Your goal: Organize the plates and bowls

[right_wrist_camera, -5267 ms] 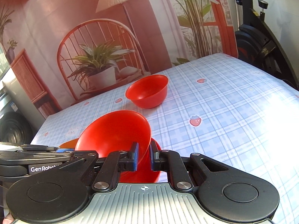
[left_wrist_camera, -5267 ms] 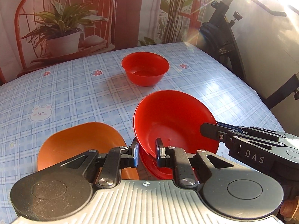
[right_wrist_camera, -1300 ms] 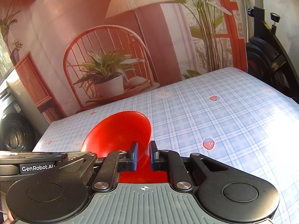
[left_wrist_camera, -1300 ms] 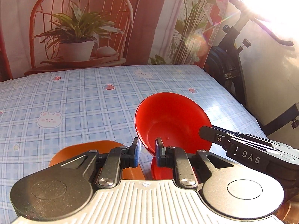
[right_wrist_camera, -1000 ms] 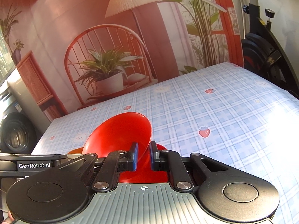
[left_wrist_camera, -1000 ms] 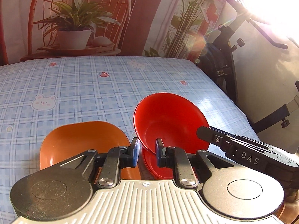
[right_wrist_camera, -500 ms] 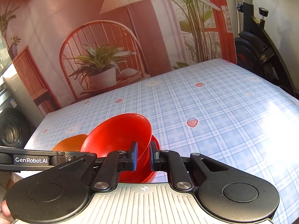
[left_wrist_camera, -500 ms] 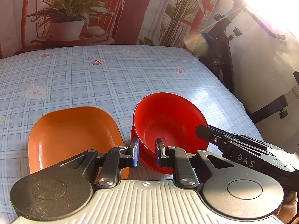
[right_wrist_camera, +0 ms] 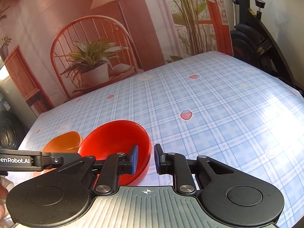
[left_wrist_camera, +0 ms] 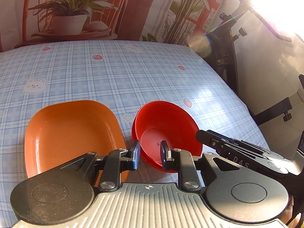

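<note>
Your left gripper point(left_wrist_camera: 148, 154) has let go: the fingers are spread with a clear gap, and the near-left rim of the red bowl point(left_wrist_camera: 167, 131) sits in that gap without either pad pressing on it, as far as the left wrist view shows. Same story on your right gripper point(right_wrist_camera: 145, 158): fingers apart, with the bowl's right rim running through the gap, the left pad over the bowl's inside and the right pad outside it, not clamped.

The red bowl sits nested in a second red bowl point(left_wrist_camera: 135, 131), whose rim peeks out as a thin lip at about 9 o'clock of the top one. The stack rests upright on the blue plaid tablecloth point(left_wrist_camera: 114, 76), low in the left wrist view, just right of centre.

Just beside the stack, at its 9 o'clock, lies the orange plate point(left_wrist_camera: 70, 133), a squarish one, flat on the cloth and empty. There's a narrow strip of cloth between it and the bowls, so they're close but not touching.

From the right wrist view the plate point(right_wrist_camera: 63, 142) shows at 9 o'clock of the stack, partly behind your left gripper's body.

At 1 o'clock past the table edge stands an exercise bike point(left_wrist_camera: 228, 43).
</note>
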A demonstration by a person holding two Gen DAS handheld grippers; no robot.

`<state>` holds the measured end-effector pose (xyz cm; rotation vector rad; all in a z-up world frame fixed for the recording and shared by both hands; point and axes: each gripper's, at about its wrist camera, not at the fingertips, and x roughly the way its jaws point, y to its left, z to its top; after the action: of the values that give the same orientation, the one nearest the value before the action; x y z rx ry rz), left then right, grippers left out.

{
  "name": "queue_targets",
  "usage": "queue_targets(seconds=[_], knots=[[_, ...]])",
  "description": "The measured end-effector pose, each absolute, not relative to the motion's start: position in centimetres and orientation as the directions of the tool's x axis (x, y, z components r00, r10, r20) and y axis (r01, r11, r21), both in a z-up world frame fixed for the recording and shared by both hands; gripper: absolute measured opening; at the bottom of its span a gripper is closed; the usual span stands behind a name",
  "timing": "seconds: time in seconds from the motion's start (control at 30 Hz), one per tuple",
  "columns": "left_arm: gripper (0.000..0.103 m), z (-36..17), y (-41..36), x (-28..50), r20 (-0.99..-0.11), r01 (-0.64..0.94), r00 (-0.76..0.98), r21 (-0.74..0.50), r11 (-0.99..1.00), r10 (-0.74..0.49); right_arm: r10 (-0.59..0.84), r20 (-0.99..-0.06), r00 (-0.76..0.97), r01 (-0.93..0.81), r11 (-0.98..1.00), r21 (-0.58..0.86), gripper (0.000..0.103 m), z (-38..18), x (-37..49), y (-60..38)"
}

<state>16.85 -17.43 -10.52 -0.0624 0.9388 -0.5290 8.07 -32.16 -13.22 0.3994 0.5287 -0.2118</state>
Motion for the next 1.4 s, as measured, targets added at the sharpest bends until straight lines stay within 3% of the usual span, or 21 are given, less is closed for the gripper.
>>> queue_targets(seconds=[0.37, 0.6, 1.2, 1.4], knots=[[0.024, -10.6, -17.4, 17.0, -0.741, 0.377, 0.515, -0.257, 0.89, -0.432, -0.028, -0.518, 0.855, 0.29, 0.853, 0.434, 0.016, -15.4, 8.0, -33.8], [0.027, -10.9, -17.8, 17.1, -0.738, 0.394, 0.513, -0.25, 0.884, -0.438, -0.014, -0.522, 0.853, 0.309, 0.819, 0.484, 0.009, -16.5, 7.8, -34.7], [0.026, -12.0, -19.0, 16.7, -0.743, 0.469, 0.458, -0.265, 0.842, -0.488, -0.028, -0.548, 0.836, 0.339, 0.812, 0.476, 0.008, -16.5, 8.0, -34.9], [0.025, -9.9, -18.3, 16.8, -0.699, 0.48, 0.497, -0.271, 0.834, -0.514, -0.048, -0.522, 0.852, 0.315, 0.842, 0.437, 0.008, -13.8, 8.6, -34.1]])
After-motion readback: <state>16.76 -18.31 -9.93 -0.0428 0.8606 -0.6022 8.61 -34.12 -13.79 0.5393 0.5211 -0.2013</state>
